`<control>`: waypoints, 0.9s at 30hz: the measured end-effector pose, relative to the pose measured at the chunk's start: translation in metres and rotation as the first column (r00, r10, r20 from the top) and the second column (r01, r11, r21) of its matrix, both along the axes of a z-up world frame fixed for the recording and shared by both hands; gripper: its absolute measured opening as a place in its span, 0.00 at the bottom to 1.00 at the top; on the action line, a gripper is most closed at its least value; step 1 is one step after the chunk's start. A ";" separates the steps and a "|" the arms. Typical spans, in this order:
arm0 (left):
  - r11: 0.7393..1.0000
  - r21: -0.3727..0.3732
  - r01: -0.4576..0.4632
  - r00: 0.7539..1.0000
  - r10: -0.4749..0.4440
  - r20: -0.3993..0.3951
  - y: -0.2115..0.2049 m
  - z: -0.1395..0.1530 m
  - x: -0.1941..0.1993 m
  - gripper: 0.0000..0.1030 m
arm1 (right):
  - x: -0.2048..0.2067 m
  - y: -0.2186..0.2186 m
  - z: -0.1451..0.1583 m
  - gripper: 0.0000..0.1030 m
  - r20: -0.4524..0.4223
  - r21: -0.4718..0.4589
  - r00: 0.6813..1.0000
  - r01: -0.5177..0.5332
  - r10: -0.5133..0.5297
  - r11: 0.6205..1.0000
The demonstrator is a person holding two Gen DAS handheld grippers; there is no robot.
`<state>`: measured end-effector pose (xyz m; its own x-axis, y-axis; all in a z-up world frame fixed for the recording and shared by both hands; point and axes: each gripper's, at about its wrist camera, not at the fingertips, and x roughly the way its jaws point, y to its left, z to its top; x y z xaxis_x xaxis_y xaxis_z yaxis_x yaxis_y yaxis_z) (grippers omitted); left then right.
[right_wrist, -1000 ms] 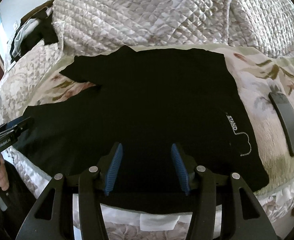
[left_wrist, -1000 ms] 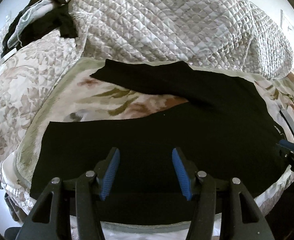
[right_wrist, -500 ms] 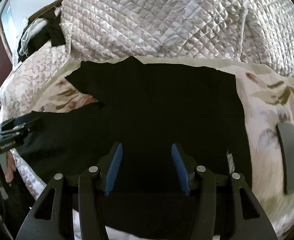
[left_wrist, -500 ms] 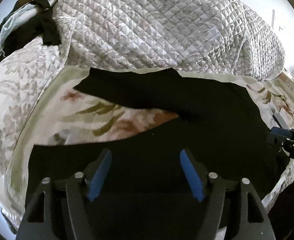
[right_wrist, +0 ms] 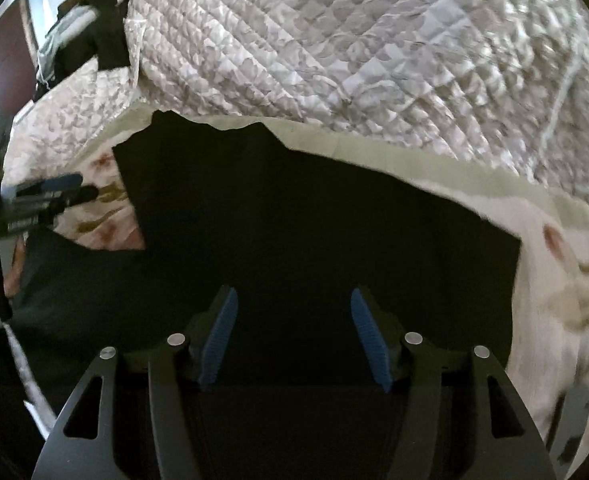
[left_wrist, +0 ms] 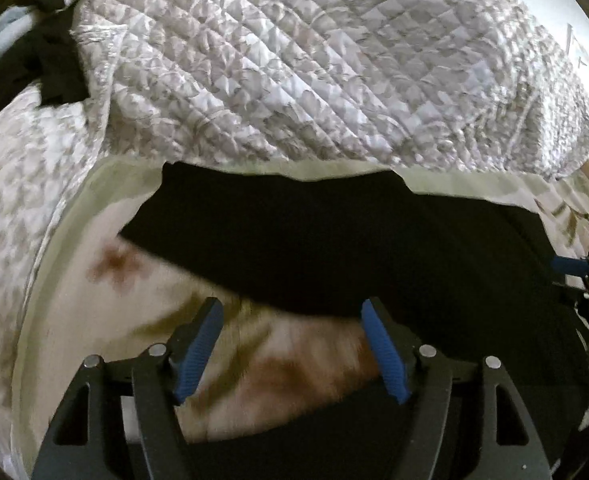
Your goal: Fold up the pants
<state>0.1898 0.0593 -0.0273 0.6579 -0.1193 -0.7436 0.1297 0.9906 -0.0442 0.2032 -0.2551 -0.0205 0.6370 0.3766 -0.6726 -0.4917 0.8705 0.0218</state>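
Black pants [left_wrist: 334,248] lie spread flat on a floral bed sheet [left_wrist: 106,292], legs splayed to the left with a gap of sheet between them. My left gripper [left_wrist: 292,312] is open and empty, over the gap between the two legs, the far leg just beyond its fingertips. My right gripper [right_wrist: 292,300] is open and empty above the wide upper part of the pants [right_wrist: 314,232]. The left gripper shows at the left edge of the right wrist view [right_wrist: 50,192]; the right gripper shows at the right edge of the left wrist view [left_wrist: 574,268].
A bunched quilted bedspread [left_wrist: 314,64] rises behind the pants. Dark clothes [left_wrist: 54,60] lie at the far left on the quilt. A dark flat object [right_wrist: 574,412] lies on the sheet at the right.
Both grippers have moved forward over the pants toward the quilt. The left one has passed from the near leg to the gap between the legs. Both stay open.
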 end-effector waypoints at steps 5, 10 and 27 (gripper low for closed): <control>1.000 0.004 0.014 1.000 -0.013 -0.010 -0.003 -0.014 0.057 0.78 | 0.059 0.006 0.000 0.59 -0.011 -0.037 0.999 -0.047 0.046 0.998; 1.000 0.025 0.014 1.000 -0.014 -0.015 -0.008 -0.033 0.109 0.79 | 0.117 0.012 -0.001 0.60 -0.018 -0.058 0.998 -0.054 0.053 0.997; 0.983 0.155 0.099 0.995 -0.094 -0.042 -0.042 -0.060 0.144 0.05 | 0.153 0.040 -0.014 0.10 -0.046 -0.200 0.988 -0.153 0.147 0.968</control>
